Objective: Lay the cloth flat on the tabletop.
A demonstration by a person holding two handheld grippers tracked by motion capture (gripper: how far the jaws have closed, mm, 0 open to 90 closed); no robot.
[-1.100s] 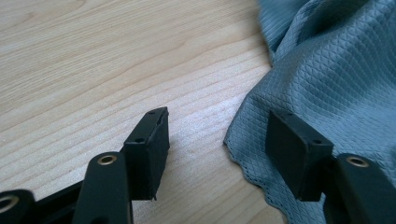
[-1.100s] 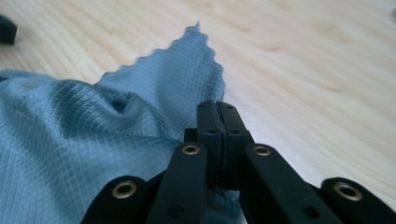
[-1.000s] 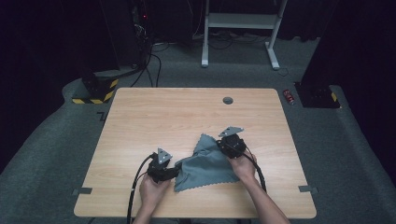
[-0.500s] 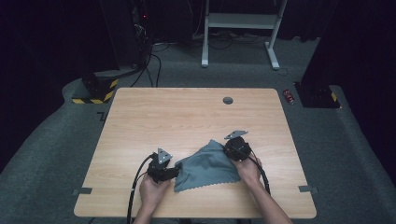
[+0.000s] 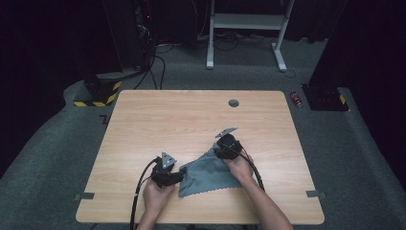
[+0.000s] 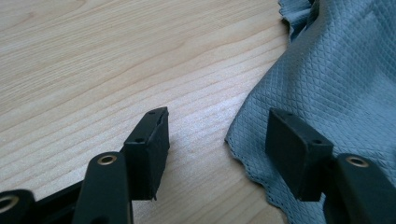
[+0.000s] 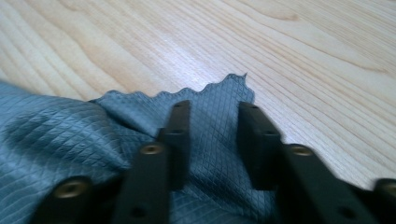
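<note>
Both grippers' jaws stand open: left gripper (image 6: 217, 140) straddles the grey cloth's (image 5: 208, 175) edge, right gripper's (image 7: 212, 140), just opening, over its corner.

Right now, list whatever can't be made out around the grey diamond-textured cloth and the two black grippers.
- High view: the right gripper has its jaws hidden under its own body and the hand.
- Left gripper view: the grey diamond-textured cloth is cut off by the right and top edges; the right jaw covers part of its hem.
- Right gripper view: the right gripper's jaws, which have just been opening, hide the cloth beneath them; the near cloth is blurred.
- High view: the small red object on the floor is too small to identify.
</note>
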